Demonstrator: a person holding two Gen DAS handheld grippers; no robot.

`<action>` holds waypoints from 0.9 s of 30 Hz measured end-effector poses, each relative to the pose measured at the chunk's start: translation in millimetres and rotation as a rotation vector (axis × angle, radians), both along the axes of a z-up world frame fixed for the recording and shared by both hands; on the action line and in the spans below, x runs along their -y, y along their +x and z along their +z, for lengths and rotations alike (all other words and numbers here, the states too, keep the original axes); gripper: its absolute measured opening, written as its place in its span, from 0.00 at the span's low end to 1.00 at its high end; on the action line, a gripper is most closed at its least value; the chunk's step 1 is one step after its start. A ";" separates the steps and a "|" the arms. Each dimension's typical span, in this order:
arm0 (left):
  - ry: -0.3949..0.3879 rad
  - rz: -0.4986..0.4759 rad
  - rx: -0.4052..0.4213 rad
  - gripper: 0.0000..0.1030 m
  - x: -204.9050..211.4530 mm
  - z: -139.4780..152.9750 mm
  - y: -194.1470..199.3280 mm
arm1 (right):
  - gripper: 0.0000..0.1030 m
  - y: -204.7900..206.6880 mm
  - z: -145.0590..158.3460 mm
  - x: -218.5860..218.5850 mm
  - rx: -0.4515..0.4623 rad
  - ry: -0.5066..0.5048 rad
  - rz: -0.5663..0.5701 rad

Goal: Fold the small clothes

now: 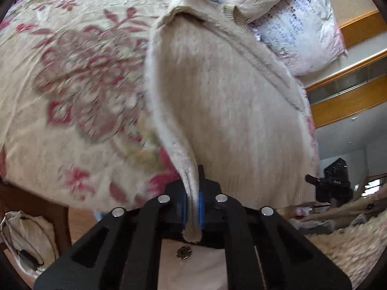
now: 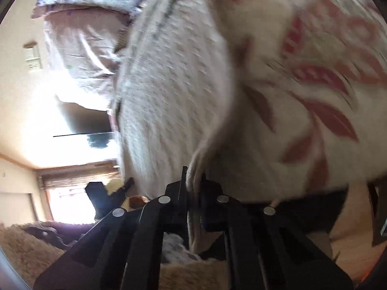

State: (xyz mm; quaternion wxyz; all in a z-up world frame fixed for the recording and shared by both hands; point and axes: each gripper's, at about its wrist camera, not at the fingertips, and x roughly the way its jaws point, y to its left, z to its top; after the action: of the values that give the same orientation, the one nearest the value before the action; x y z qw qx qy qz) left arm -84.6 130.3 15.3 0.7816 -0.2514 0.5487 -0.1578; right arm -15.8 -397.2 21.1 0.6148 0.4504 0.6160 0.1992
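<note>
A cream knitted sweater (image 1: 217, 101) lies stretched over a floral bedsheet (image 1: 79, 77). My left gripper (image 1: 193, 193) is shut on the sweater's hem edge, which runs between its blue pads and hangs out behind them. In the right wrist view the same sweater (image 2: 174, 91) is blurred, and my right gripper (image 2: 193, 188) is shut on another edge of it. The far end of the sweater with its ribbed cuff (image 1: 238, 15) reaches the pillows.
Patterned pillows (image 1: 297, 31) lie at the head of the bed. A wooden headboard (image 1: 358, 96) is at the right. A fabric bag (image 1: 26, 239) sits on the floor by the bed frame. A fluffy rug (image 1: 350, 249) lies at the lower right. A bright window (image 2: 67, 200) is at the left.
</note>
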 end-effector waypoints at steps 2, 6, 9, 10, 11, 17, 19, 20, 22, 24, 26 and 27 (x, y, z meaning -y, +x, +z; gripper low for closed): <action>-0.036 -0.025 0.076 0.06 -2.8 17.5 25.2 | 0.08 36.2 17.1 -3.8 0.098 0.024 -0.023; 0.000 -0.061 0.322 0.06 0.9 75.5 112.0 | 0.08 124.1 50.9 0.6 0.276 -0.008 -0.099; 0.181 -0.036 0.466 0.12 19.8 101.9 185.9 | 0.11 192.4 58.2 12.4 0.330 -0.107 -0.246; 0.217 -0.019 0.456 0.15 22.5 102.4 205.1 | 0.27 208.2 53.6 14.1 0.316 -0.134 -0.281; 0.232 0.003 0.412 0.22 24.7 97.9 223.8 | 0.55 223.0 47.2 12.9 0.289 -0.188 -0.301; 0.200 0.000 0.319 0.36 6.9 61.8 223.3 | 0.62 201.8 36.7 -13.8 0.289 -0.282 -0.253; 0.173 0.016 0.244 0.36 -4.5 41.6 227.3 | 0.62 193.2 36.8 -10.7 0.293 -0.305 -0.226; 0.168 0.028 0.221 0.36 -8.1 34.5 232.4 | 0.62 188.6 37.1 -9.2 0.292 -0.305 -0.220; 0.156 0.056 0.195 0.38 -11.3 23.3 235.8 | 0.62 185.1 38.3 -7.2 0.293 -0.297 -0.218; 0.126 0.077 0.175 0.40 -16.5 12.3 238.5 | 0.62 176.5 34.8 2.0 0.297 -0.287 -0.216; 0.141 0.106 0.184 0.40 -15.8 7.0 240.3 | 0.62 176.6 33.5 -0.4 0.301 -0.276 -0.210; 0.155 0.125 0.187 0.40 -15.2 6.0 242.6 | 0.62 172.9 34.4 2.8 0.305 -0.269 -0.206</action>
State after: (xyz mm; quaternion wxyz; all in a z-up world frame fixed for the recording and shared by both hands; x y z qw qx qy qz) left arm 158.0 145.5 21.3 0.8547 -0.2079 0.4673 -0.0888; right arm 157.1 -400.0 55.5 0.7725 0.3895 0.4876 0.1171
